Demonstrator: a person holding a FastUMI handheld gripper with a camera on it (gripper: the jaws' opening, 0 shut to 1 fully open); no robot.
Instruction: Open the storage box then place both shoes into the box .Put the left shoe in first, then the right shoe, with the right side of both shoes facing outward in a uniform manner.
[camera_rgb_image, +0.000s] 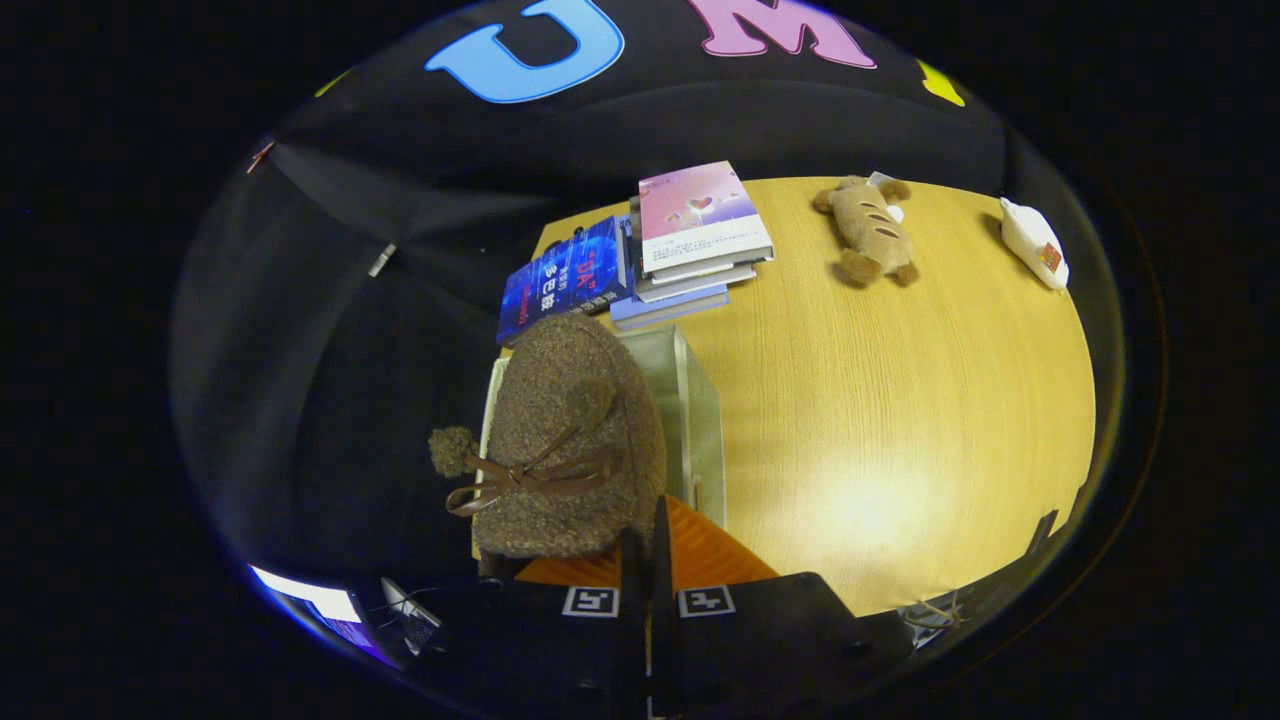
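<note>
The hand-held gripper (648, 560) was seen with its two fingers drawn together, their tips meeting at the heel rim of a brown, nubbly fleece shoe with a thin brown leather bow (565, 440); the rim appeared to be pinched between them, though the contact itself was hidden by the fingers, so the grasp could only be judged likely. The shoe lay just ahead of the fingers and a little to the left of them, its long axis running away from the gripper, toe farthest off, and it was held over the clear plastic storage box (690, 410), which stood at the near left edge of the pale wooden table (880, 400). One shoe was counted; which of the pair it was could not be told. One box was counted, and whether its lid stood open could not be made out past the shoe. The coming move was judged to turn on lowering the shoe straight ahead and down into the box. Beyond the box a stack of about four books (690, 240) was seen, with one dark blue book (565, 280) leaning beside it, and well apart lay one tan plush toy (868, 230) and one small white pouch (1035, 243).
</note>
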